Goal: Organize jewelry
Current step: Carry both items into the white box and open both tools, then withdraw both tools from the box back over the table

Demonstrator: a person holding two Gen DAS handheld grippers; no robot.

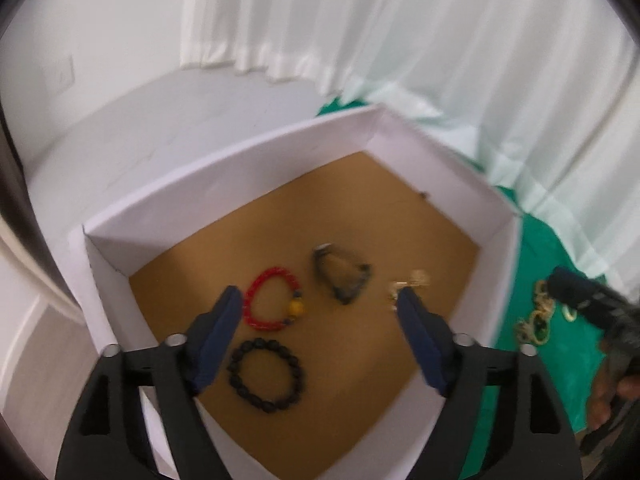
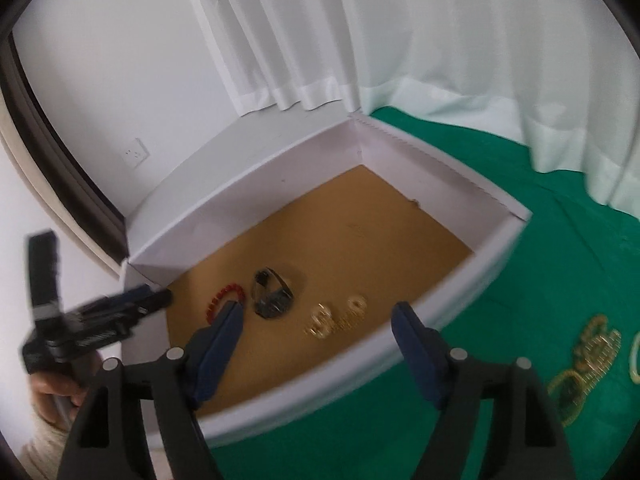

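A white box with a brown floor holds a red bead bracelet, a black bead bracelet, a dark watch and gold pieces. My left gripper hangs open and empty above the box floor. My right gripper is open and empty over the box's near wall. In the right wrist view the watch, the red bracelet and the gold pieces show. More gold jewelry lies on the green cloth outside the box.
White curtains hang behind the table. A white wall with a socket stands at the left. A dark frame runs along the far left. The other gripper shows at the edge of each view, in the left wrist view and the right wrist view.
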